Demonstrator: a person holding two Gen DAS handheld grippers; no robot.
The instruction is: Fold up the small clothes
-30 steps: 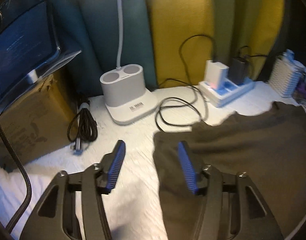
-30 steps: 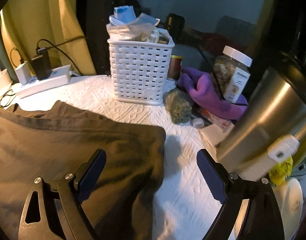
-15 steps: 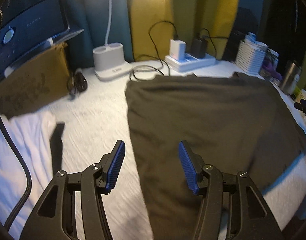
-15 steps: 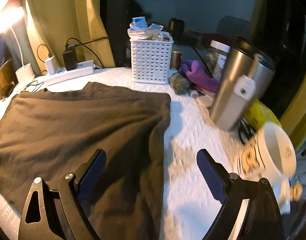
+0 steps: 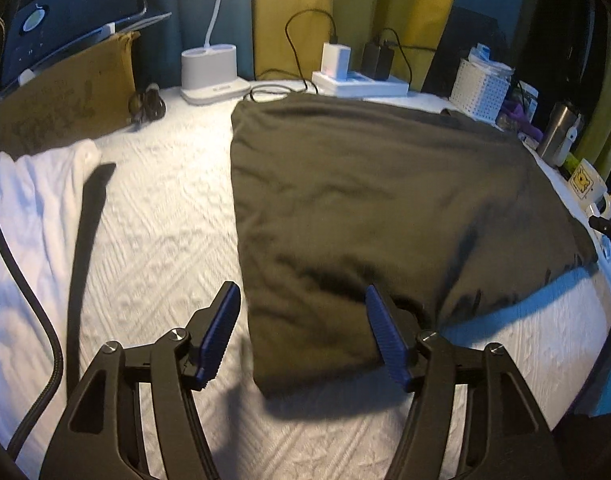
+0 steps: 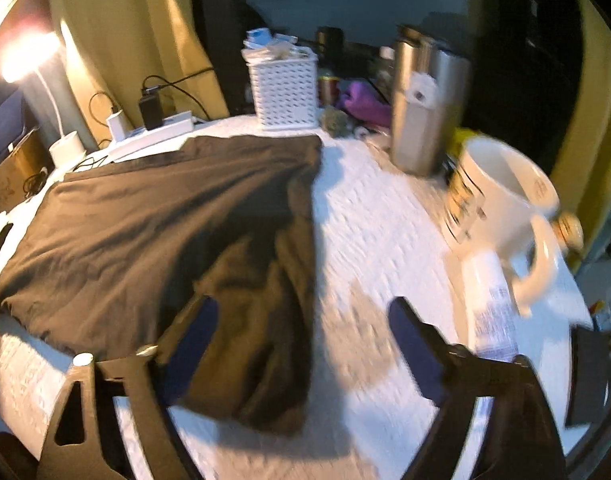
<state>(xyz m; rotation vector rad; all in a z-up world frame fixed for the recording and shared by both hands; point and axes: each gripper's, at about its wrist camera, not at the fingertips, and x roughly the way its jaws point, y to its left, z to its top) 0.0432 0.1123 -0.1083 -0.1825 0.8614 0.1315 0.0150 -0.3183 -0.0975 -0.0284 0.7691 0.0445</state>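
A dark olive-brown garment (image 5: 385,208) lies spread flat on the white textured table cover (image 5: 157,216); it also shows in the right wrist view (image 6: 157,216). My left gripper (image 5: 303,336) is open and empty, above the garment's near left corner. My right gripper (image 6: 305,344) is open and empty, wide apart, above the garment's near right corner, where the cloth is bunched (image 6: 265,320).
A white cloth (image 5: 29,208) and a cardboard box (image 5: 65,104) lie at the left. A lamp base (image 5: 211,74), a power strip (image 5: 359,82) and a white basket (image 6: 285,88) stand at the back. A steel tumbler (image 6: 425,104) and a white mug (image 6: 501,196) stand at the right.
Both grippers have pulled back towards the near table edge, from the far corners of the garment to its near corners. Both stay open. The garment lies unmoved.
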